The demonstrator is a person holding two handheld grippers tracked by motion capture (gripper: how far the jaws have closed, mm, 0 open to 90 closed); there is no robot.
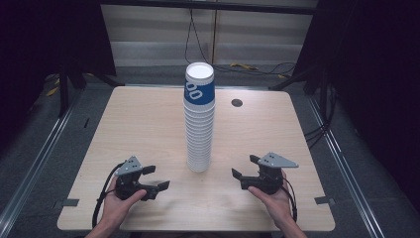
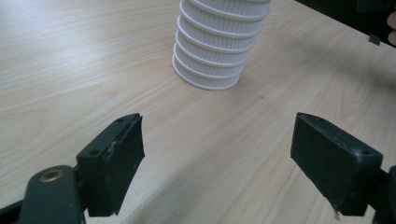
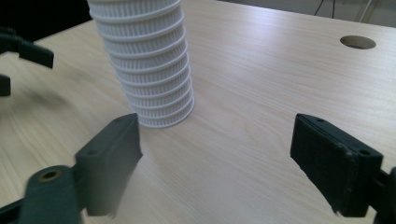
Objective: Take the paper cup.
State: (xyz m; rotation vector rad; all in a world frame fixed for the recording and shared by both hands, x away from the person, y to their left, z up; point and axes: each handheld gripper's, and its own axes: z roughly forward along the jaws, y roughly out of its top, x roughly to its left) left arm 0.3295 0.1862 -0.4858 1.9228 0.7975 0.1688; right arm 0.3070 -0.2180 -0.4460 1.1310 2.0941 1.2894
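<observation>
Stacked paper cups (image 1: 199,119) stand tall between the left gripper (image 1: 154,179) and right gripper (image 1: 244,167), both jaws spread and empty. Likely light and tippy; grip low.

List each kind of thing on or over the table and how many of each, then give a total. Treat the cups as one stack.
Stack of paper cups: 1
Hand-held grippers, left gripper and right gripper, both open: 2
Round cable hole in the table: 1
Total: 4
</observation>
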